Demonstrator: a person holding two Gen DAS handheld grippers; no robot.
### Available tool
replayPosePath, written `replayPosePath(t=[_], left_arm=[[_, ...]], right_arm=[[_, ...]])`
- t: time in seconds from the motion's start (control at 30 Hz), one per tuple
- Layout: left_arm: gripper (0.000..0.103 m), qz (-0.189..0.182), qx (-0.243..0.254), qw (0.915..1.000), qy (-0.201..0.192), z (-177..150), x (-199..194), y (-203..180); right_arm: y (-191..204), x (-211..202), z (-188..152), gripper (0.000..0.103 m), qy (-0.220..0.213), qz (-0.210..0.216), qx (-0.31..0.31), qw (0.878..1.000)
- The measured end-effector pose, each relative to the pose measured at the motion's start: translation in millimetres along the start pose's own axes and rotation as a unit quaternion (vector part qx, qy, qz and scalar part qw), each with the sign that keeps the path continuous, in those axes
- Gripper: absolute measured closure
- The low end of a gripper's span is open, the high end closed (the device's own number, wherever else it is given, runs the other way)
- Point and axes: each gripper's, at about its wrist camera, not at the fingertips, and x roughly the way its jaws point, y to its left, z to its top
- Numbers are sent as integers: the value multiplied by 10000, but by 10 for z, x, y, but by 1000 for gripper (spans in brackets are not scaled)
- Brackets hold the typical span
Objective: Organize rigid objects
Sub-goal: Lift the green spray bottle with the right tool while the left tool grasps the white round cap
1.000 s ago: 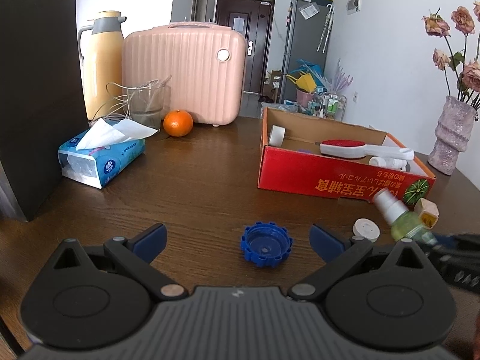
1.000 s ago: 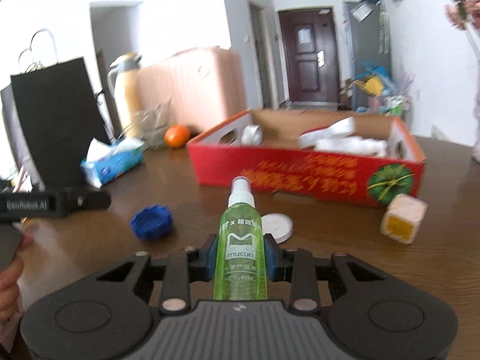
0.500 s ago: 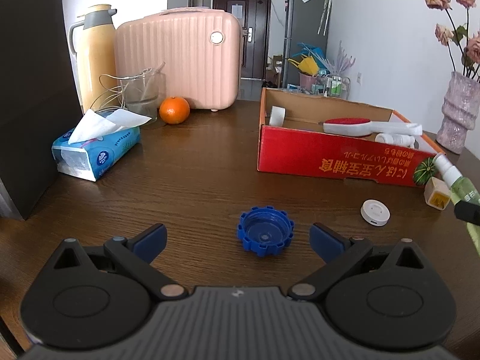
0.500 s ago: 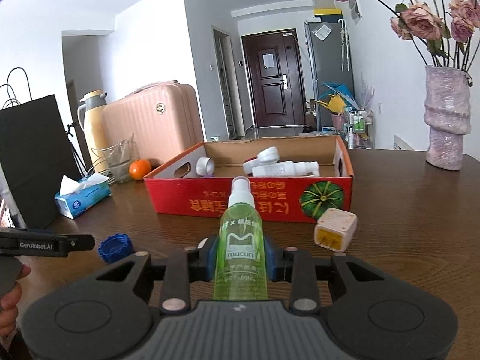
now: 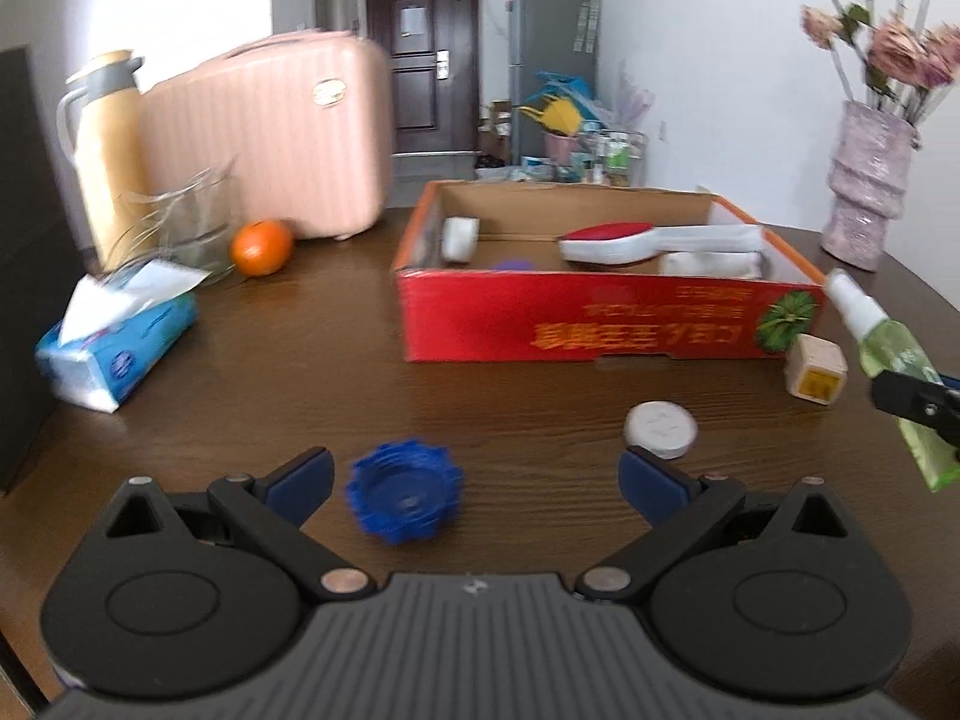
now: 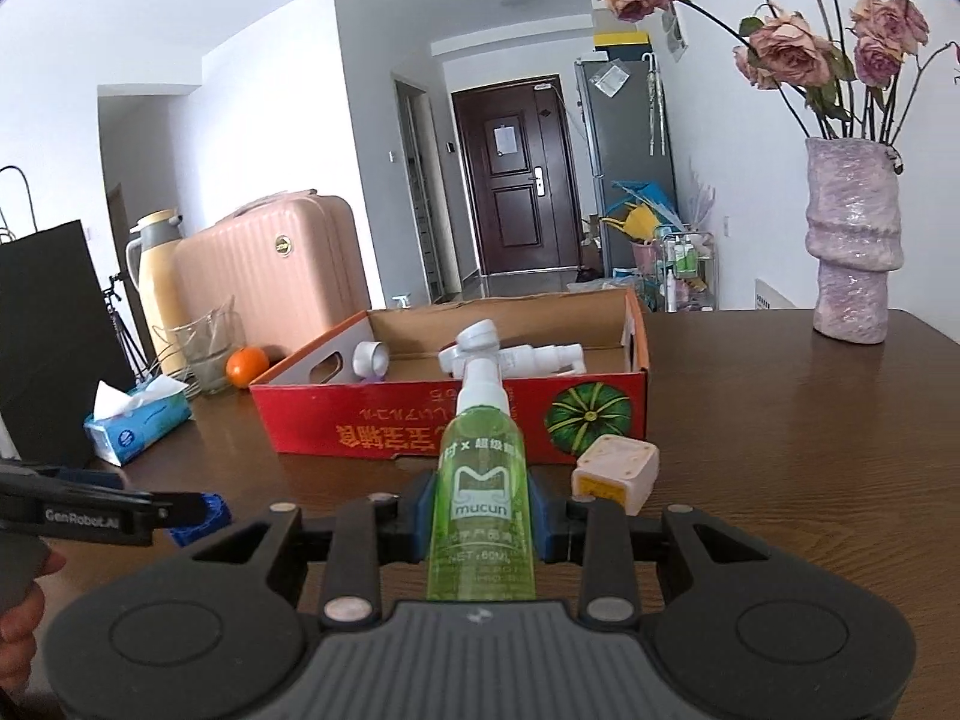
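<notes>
We see a green spray bottle (image 6: 480,498) with a white nozzle upright at lower centre of the right wrist view. Behind it sits the red cardboard box (image 6: 420,426). A blue ridged cap (image 5: 407,501), white disc (image 5: 660,429) and cream cube (image 5: 816,369) lie on the wood.

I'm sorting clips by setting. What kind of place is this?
Most likely a lived-in apartment: a wooden table with a vase of dried roses, a pink suitcase, and an entrance door beside a fridge.
</notes>
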Motion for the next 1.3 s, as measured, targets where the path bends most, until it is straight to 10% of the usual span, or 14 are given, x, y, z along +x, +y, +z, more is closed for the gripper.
replayPosePath(t=[0.47, 0.97, 1.1, 1.3], left_arm=[[3, -224, 455, 9983, 278, 168, 522, -698], [39, -700, 494, 9935, 745, 143, 952, -793], [63, -785, 544, 9931, 685, 138, 928, -799], [63, -799, 603, 9929, 636, 127, 891, -802]], right_arm=[[-226, 0, 13, 73, 26, -204, 147, 9997], [-285, 72, -7, 73, 169, -286, 229, 9992], [-258, 106, -34, 73, 232, -304, 182, 9991], [-217, 110, -65, 73, 209, -355, 69, 9991]])
